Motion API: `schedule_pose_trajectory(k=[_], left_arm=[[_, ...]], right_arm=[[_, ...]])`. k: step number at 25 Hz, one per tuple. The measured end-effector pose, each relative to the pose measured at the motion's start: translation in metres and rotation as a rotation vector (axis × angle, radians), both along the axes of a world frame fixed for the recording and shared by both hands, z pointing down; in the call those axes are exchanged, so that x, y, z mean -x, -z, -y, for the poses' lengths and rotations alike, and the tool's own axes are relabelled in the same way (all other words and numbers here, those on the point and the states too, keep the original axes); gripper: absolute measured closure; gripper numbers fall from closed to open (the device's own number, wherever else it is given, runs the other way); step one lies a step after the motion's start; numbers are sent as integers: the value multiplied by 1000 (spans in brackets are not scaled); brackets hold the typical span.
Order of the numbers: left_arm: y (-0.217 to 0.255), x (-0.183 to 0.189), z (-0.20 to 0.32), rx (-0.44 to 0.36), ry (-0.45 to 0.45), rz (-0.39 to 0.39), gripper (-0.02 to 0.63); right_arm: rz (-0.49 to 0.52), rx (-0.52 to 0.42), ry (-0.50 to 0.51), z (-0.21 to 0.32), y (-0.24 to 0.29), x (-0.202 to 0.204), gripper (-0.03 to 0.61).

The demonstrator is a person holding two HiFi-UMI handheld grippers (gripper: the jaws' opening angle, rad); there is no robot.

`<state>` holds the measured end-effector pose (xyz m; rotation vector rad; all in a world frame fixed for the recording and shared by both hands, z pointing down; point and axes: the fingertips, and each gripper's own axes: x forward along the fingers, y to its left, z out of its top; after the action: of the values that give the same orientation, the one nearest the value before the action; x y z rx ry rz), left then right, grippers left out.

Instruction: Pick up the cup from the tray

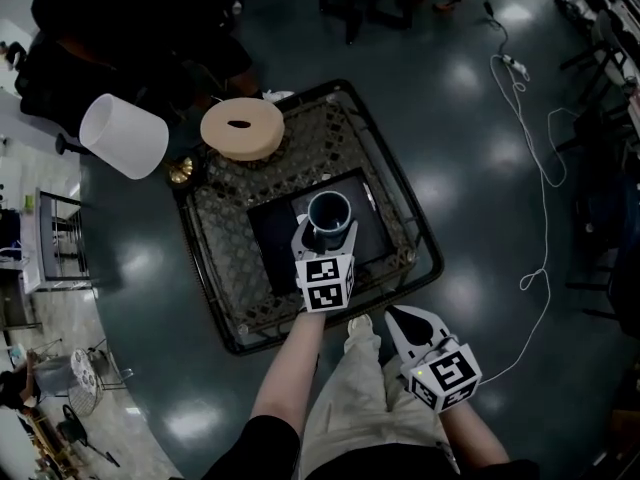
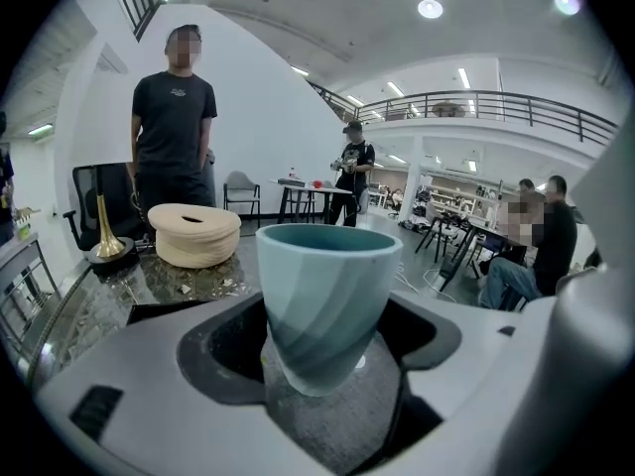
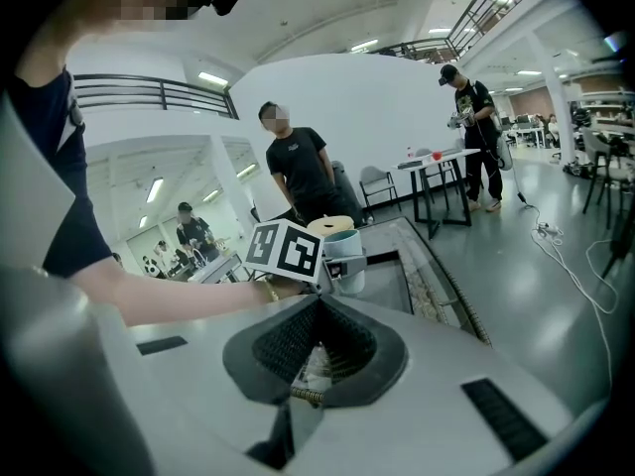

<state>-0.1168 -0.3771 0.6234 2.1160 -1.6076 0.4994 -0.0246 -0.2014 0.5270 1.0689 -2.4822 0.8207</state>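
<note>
In the head view, my left tongs (image 1: 326, 236) reach in over the near edge of the bench (image 1: 215, 240). Their two jaws sit on either side of the cup (image 1: 330, 208). The cup stands upright over the dark tray (image 1: 275, 246), which lies in the middle of the bench. A beige disc (image 1: 242, 128) rests at the far-left corner. My right tongs (image 1: 408, 318) hang off the bench, past its near edge, beside my leg.

In the left gripper view, the blue cup fills the notch between the jaws, and I read them as pinching it low on its sides. The disc lies behind it to the left.

In the right gripper view, the jaws are pressed together. Ahead of them I see the left tongs' marker cube (image 3: 285, 249), with the cup just past it.
</note>
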Motion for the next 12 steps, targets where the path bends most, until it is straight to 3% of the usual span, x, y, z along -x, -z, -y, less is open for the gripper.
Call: schedule_pose_trajectory(k=[12], left_arm=[[76, -6, -56, -61, 7, -55, 256]], right_arm=[[-2, -81, 60, -2, 35, 6, 566]])
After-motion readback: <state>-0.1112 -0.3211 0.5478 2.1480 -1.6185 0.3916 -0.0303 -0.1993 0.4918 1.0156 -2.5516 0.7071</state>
